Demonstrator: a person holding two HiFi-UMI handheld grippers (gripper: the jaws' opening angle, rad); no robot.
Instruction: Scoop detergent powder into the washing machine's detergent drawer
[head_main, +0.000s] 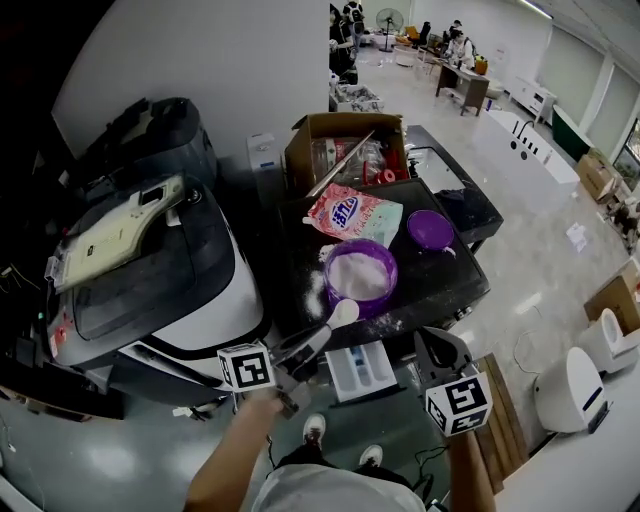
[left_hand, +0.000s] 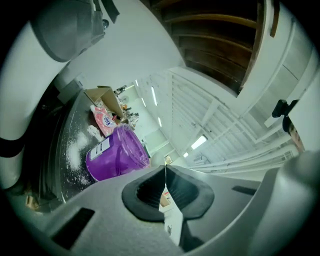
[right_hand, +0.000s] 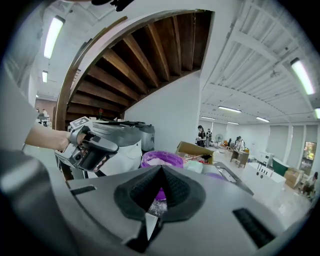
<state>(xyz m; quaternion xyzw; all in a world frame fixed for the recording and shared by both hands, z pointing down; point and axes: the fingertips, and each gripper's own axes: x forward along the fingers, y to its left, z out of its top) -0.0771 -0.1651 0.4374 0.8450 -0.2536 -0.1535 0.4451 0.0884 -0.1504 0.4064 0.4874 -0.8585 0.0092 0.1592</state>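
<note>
Left gripper (head_main: 308, 345) is clamped on a white scoop (head_main: 343, 313), its bowl at the rim of the purple tub (head_main: 360, 275). Right gripper (head_main: 437, 350) is closed, empty. Between them the detergent drawer (head_main: 358, 372) juts out below the black top (head_main: 450, 285); detergent bag (head_main: 352, 215), purple lid (head_main: 430, 230) and cardboard box (head_main: 340, 135) lie behind.

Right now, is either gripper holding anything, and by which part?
The left gripper holds a white scoop by its handle; the right gripper is shut, empty.
</note>
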